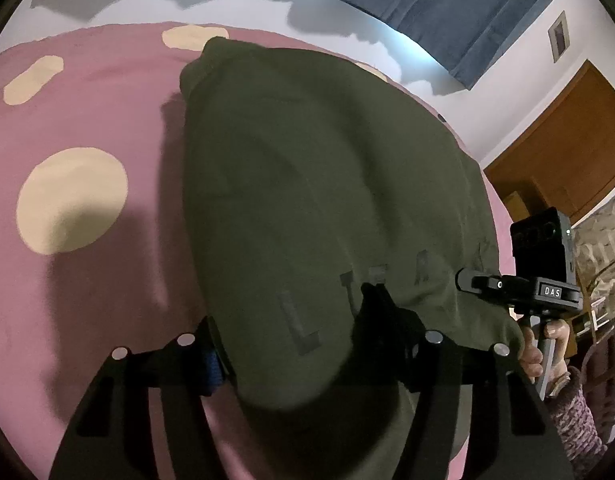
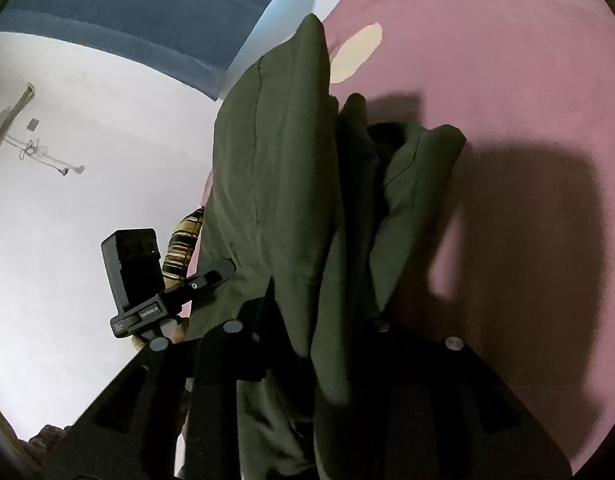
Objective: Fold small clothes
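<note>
An olive green garment with dark letters printed on it is raised above a pink bedspread and throws a shadow on it. In the left wrist view its near edge fills the gap between my left gripper's fingers, which clamp it. My right gripper grips the same edge further right, held by a hand. In the right wrist view the garment hangs in bunched folds from my right gripper, which is shut on it. My left gripper bites the cloth at the left.
The bedspread has large cream dots. A blue curtain and white wall lie behind the bed, with a wooden door at right. A striped brown item shows past the bed's edge. A knitted sleeve is at lower right.
</note>
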`<state>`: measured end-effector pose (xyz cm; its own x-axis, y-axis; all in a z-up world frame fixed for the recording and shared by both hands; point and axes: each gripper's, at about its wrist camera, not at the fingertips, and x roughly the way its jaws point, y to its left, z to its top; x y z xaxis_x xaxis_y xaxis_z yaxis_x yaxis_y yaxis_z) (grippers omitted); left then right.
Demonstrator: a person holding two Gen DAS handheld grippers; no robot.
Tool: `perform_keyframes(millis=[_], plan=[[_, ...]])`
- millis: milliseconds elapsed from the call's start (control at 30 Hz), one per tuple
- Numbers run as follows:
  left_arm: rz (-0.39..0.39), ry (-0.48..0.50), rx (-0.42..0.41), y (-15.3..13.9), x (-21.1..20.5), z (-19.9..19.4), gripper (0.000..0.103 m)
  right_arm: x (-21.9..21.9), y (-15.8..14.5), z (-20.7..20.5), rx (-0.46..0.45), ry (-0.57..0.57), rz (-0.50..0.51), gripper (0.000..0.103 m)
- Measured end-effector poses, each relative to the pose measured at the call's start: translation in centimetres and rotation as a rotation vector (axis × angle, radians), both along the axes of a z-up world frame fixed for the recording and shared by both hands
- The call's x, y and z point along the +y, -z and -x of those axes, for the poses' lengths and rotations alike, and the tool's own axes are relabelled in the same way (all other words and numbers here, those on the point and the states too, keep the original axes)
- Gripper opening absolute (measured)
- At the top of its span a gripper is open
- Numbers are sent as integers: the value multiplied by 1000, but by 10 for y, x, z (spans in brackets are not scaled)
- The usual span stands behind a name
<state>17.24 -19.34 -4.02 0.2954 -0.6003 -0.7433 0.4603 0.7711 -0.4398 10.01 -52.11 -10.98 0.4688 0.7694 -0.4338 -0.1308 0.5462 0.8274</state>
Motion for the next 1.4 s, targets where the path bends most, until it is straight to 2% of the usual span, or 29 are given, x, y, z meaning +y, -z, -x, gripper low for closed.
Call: perform_keyframes(millis=[400, 667, 833, 967, 1167, 1267, 1400], plan=[[-18, -58, 6, -15, 48, 10, 59, 38, -4, 1, -7, -48, -25, 24], [-22, -106, -15, -33, 78, -22, 59, 63, -20, -34, -17, -58, -62, 23], [-25, -123, -22, -37, 82, -48, 59, 71, -26, -58, -14, -48, -62, 23], [-20, -120, -8, -29, 86, -67, 59, 71, -23, -73, 2, -38, -54, 23], [-27, -133, 58, 6, 88, -82, 60, 73, 7, -90, 75, -28, -61, 23], [-3, -129, 38, 8, 91, -78, 61, 68, 12, -90, 76, -30, -112, 23], [-12, -131, 46, 10, 90, -80, 63, 63, 20, -88, 89, -27, -125, 23]])
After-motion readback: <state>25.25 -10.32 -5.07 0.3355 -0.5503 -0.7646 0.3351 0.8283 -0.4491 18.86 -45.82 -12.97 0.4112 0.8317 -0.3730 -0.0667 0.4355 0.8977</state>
